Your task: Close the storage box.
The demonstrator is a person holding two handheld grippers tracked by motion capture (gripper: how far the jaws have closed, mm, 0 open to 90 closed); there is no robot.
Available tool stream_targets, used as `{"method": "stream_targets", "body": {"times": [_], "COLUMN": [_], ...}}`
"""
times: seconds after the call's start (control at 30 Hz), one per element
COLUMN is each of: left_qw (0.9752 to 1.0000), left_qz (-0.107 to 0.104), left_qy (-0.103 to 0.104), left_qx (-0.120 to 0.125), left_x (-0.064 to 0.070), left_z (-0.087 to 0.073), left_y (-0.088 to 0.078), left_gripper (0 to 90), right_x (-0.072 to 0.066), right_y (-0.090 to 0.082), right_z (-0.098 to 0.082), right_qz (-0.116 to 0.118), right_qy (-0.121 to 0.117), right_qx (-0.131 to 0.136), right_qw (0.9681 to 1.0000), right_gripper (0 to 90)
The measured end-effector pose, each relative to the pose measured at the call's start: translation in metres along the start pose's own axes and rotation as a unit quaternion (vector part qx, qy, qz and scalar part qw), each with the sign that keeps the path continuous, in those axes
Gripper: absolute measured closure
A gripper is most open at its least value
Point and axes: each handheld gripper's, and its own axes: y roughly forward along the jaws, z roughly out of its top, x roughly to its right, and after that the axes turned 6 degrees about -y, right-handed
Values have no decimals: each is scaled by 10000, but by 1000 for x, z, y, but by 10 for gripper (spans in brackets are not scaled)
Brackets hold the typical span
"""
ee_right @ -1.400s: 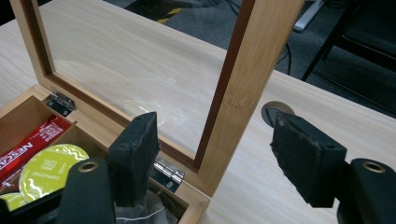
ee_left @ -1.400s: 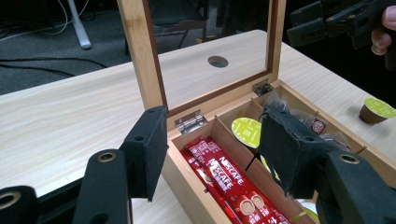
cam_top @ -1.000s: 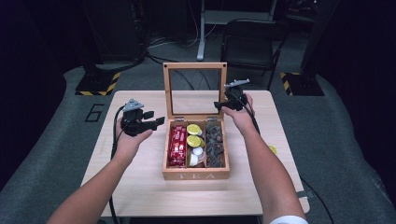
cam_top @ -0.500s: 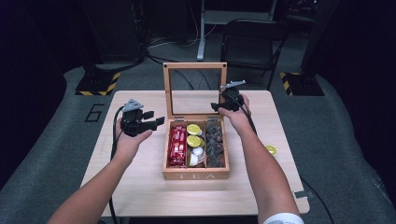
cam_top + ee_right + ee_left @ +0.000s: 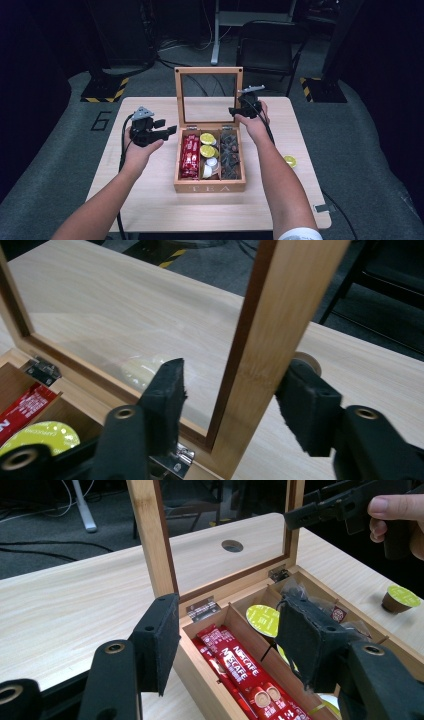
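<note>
A wooden tea box (image 5: 210,187) stands mid-table with its glass lid (image 5: 208,71) upright. Inside lie red sachets (image 5: 190,156), green-topped capsules (image 5: 207,139) and dark tea bags (image 5: 230,152). My right gripper (image 5: 239,111) is at the lid's right side. Its jaws have just been closing around the lid frame (image 5: 270,330). The right pad (image 5: 305,410) sits against the wood, while the left pad (image 5: 167,390) is still off it on the glass side. My left gripper (image 5: 170,131) hovers open left of the box, with nothing between its pads (image 5: 160,635).
A loose green-topped capsule (image 5: 290,161) lies on the table right of the box, beside my right forearm. The table has a round cable hole (image 5: 232,545) behind the lid. A dark chair (image 5: 270,47) and floor cables sit beyond the far edge.
The right gripper's jaws have drawn closer together around the lid's right frame. Both hands have kept their places, and the lid still stands upright.
</note>
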Motion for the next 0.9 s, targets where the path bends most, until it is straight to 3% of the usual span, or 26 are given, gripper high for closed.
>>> {"method": "stream_targets", "body": {"times": [0.23,0.63,0.9], "left_qw": [9999,10000,9999], "left_qz": [17,21,54], "left_qy": [-95,-84,-92], "left_qx": [59,48,82], "left_x": [-2,-1,-1], "left_z": [-2,-4,3], "left_y": [1,2,0], "left_gripper": [421,421,421], "right_x": [-1,0,-2], "right_y": [-1,-6,-10], "right_z": [1,0,-3], "right_qz": [-238,-248,-271], "right_qy": [87,105,115], "right_qx": [-28,-34,47], "right_qw": [9997,9996,9996], "right_gripper": [565,624,634]}}
